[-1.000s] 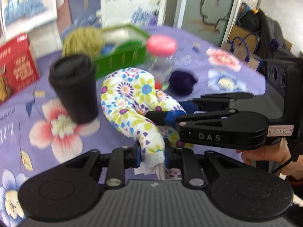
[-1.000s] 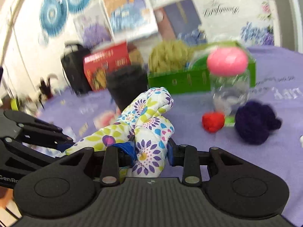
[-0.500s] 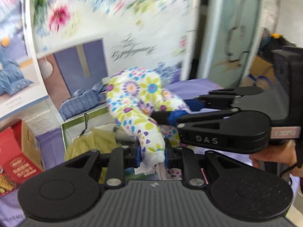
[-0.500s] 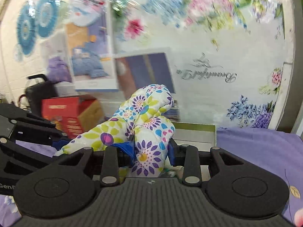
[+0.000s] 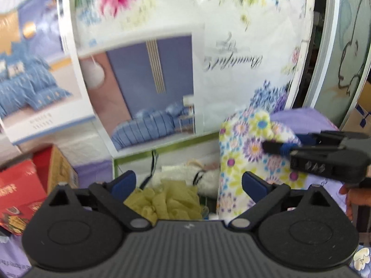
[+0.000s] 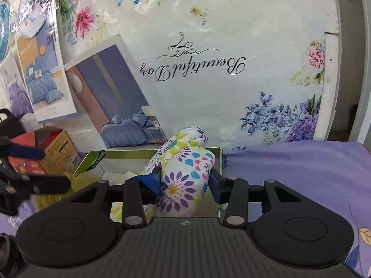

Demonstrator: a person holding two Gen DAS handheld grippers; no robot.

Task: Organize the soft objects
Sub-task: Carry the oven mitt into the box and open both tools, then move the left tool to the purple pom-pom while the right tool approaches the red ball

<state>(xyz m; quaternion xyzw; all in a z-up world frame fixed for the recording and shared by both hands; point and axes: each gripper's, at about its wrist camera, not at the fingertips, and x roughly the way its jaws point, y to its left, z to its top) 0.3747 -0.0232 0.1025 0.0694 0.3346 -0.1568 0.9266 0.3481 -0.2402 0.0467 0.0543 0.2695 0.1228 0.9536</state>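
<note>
Floral cloth point(image 6: 185, 171), a soft white bundle printed with purple, blue, yellow-green and pink blossoms, hangs bunched and folded over the open green box point(image 6: 214, 149), its top curled into a rounded knot and its lower part trailing down toward the box's pale interior. Right gripper point(image 6: 185, 179) pinches the cloth, its blue-padded fingers point(image 6: 148, 181) pressed into the fabric from both sides. Seen from the left wrist camera, the same cloth point(image 5: 241, 153) drapes in a long fold just beside the right finger of the left gripper point(image 5: 188, 184), whose blue-tipped fingers point(image 5: 123, 183) stand spread wide with nothing between them. Inside the box lie a yellow-green yarn puff point(image 5: 162, 200) and a white fluffy item point(image 5: 183, 176), close together, with the puff nearer the camera. Left of the box stands a red carton point(image 5: 20, 197). A purple tablecloth point(image 6: 289, 162) with flower prints covers the table to the right. Behind everything leans a floral backdrop point(image 6: 231, 23) lettered "Beautiful Day" in mirror image, with bedding posters point(image 6: 44, 74) beside it.
</note>
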